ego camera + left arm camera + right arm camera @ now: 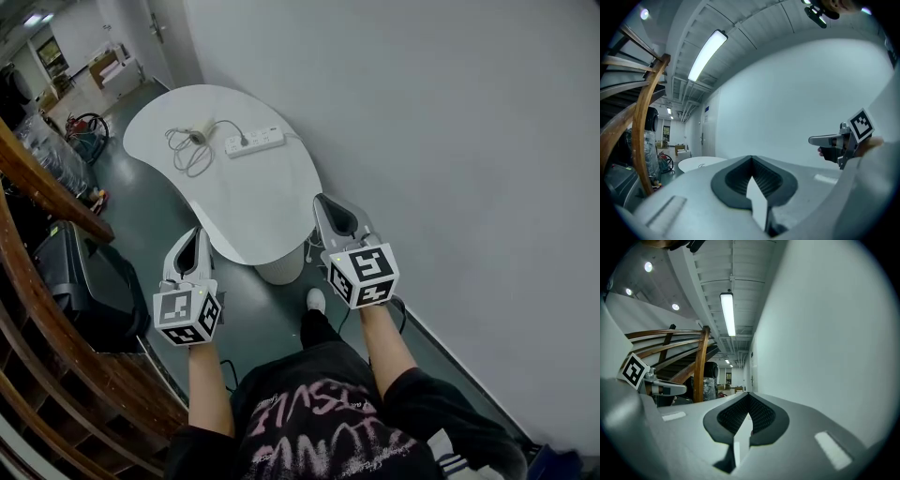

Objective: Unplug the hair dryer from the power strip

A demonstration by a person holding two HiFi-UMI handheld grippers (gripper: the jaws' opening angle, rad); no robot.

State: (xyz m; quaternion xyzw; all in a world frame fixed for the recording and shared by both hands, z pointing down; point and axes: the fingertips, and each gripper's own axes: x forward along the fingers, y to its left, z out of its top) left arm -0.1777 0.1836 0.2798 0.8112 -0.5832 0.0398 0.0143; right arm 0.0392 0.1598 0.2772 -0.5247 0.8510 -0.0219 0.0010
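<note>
- Black shirt (pixel 328 422) with pink lettering sits lowest in the head view; the print is too distorted to read.
- Both forearms reach forward, one gripper in each hand, held in the air short of the white table (pixel 262 220).
- Left gripper (pixel 197 236): jaws closed, dark pads meeting at the tip, nothing between them.
- Right gripper (pixel 334 202): jaws likewise closed and empty.
- Marker cubes (pixel 187 316) carry black-and-white square patterns only, no words.
- Hair dryer (pixel 198 136) lies at the table's far end, well apart from both grippers, with its cord (pixel 187 157) coiled loosely beside it.
- Power strip (pixel 254 142) lies just right of the dryer, with a plug seated near its left end. No label is legible on either.
- Only the head view shows the dryer and strip. In the left gripper view the table is a distant pale disc.
- The gripper views show a wooden stair railing (pixel 644 136) and a ceiling strip light (pixel 727 312), both outside the head view's downward look.
</note>
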